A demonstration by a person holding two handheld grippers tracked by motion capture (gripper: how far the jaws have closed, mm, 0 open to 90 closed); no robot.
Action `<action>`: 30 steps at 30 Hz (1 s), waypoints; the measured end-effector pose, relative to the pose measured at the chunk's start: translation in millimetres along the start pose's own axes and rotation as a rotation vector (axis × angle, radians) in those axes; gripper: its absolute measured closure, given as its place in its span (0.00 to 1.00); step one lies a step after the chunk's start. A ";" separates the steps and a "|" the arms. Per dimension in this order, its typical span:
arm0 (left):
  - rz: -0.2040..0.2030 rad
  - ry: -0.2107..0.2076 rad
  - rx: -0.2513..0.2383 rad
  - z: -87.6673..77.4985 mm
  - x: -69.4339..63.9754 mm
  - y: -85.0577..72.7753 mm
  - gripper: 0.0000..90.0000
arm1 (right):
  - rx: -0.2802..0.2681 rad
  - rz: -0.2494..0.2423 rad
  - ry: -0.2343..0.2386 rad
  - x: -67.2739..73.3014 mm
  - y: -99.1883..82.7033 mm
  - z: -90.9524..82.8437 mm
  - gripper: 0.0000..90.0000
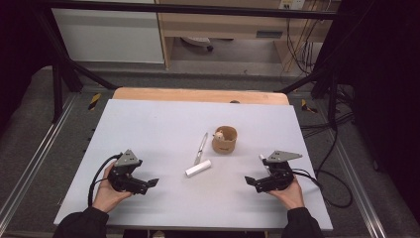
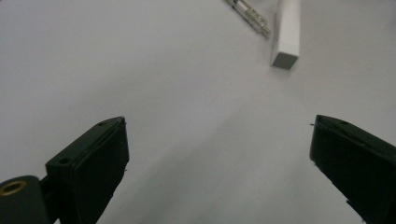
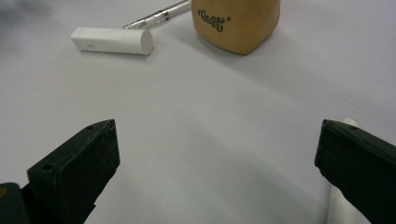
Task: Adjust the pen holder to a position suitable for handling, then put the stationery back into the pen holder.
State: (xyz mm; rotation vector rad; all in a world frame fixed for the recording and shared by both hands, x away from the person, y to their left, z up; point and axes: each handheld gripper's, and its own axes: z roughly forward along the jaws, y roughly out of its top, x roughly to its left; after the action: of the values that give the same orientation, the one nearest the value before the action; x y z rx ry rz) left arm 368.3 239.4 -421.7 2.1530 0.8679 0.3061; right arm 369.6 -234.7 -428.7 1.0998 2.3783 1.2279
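On a pale grey table [image 1: 163, 124], seen from above, a person holds a black two-jaw gripper in each hand near the front edge. At the left, the left gripper [image 1: 152, 183] rests low over the surface with its jaws spread wide and nothing between them. At the right, the right gripper [image 1: 250, 180] mirrors it — jaws wide apart and empty too.

Between the two, toward the middle of the table, lies a short white tube [image 1: 198, 168], and just beyond it a slim silvery pen [image 1: 201, 148], the two almost touching at one end. Just right of the pen stands a small tan cup [image 1: 225, 140] with dark lettering on its side — well apart from both grippers.

A second white stick [image 3: 343, 200] lies just beside the right gripper's jaw, partly hidden behind it in the right gripper view
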 end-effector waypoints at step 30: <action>0.097 -0.072 0.109 49.3 -31.3 65.2 0.05 | -0.009 -0.001 0.005 -1.7 -10.0 -6.8 0.01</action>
State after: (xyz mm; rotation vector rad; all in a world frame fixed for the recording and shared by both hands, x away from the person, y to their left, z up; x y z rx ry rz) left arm 400.0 159.7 -404.3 2.2971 0.7568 0.2323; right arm 362.1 -243.6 -432.6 1.0943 2.3740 1.2413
